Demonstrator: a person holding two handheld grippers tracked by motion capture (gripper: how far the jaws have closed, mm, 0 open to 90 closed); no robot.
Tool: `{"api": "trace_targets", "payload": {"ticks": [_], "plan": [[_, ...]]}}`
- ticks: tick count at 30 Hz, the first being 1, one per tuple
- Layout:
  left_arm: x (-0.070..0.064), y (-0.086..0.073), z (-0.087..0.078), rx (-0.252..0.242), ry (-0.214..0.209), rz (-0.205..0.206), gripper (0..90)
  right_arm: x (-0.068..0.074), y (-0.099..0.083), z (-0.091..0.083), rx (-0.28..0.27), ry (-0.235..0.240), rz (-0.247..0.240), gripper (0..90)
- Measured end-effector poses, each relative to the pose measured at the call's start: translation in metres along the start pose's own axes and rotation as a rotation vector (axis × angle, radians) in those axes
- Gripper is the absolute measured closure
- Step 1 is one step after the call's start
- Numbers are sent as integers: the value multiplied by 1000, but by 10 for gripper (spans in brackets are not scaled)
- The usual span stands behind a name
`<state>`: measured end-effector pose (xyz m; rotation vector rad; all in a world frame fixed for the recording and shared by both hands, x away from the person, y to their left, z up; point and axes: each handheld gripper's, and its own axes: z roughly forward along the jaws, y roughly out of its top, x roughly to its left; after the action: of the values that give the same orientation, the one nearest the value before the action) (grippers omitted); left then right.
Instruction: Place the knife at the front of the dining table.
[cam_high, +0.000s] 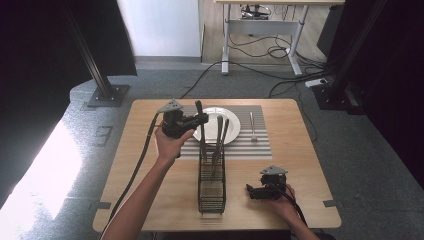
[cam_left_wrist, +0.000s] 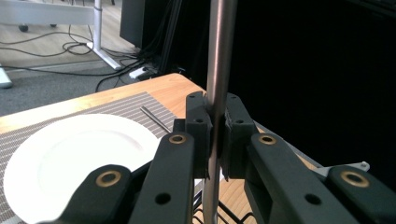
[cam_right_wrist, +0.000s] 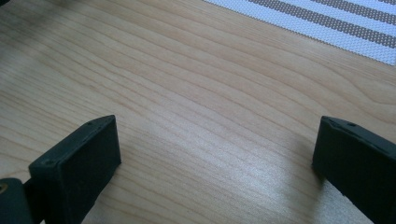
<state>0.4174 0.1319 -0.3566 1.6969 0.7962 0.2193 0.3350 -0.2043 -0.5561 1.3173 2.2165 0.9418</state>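
Note:
My left gripper (cam_high: 203, 119) is shut on the handle of a long metal utensil (cam_high: 199, 107), held upright over the far end of a black wire cutlery rack (cam_high: 211, 187). In the left gripper view the steel shaft (cam_left_wrist: 219, 56) runs vertically between the closed jaws of my left gripper (cam_left_wrist: 214, 119), and its lower end drops toward the rack wires (cam_left_wrist: 223, 217). Two other utensils (cam_high: 220, 135) stand in the rack. My right gripper (cam_high: 249, 190) rests low on the wooden table right of the rack; in its own view, my right gripper (cam_right_wrist: 215, 140) stands open over bare wood.
A white plate (cam_high: 231, 120) lies on a striped placemat (cam_high: 260, 145) behind the rack, with one utensil (cam_high: 252, 126) lying on the mat to its right. The plate (cam_left_wrist: 70, 158) and that utensil (cam_left_wrist: 156, 119) show past my left jaws. The placemat edge (cam_right_wrist: 336, 28) is ahead of the right gripper.

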Motion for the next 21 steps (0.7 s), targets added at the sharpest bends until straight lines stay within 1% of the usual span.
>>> {"api": "trace_targets", "payload": {"ticks": [6,10,12,21], "plan": [[-5,13,-11,-33,-6,15,836,0,0,0,1,1,1,8],[-9,21,-17,-51,-4,23,836,0,0,0,2,2,3,8],[-10,25,-21,-58,4,31,836,0,0,0,1,1,1,8],[-8,38,-42,-97,27,47,836,0,0,0,2,1,0,8]]}}
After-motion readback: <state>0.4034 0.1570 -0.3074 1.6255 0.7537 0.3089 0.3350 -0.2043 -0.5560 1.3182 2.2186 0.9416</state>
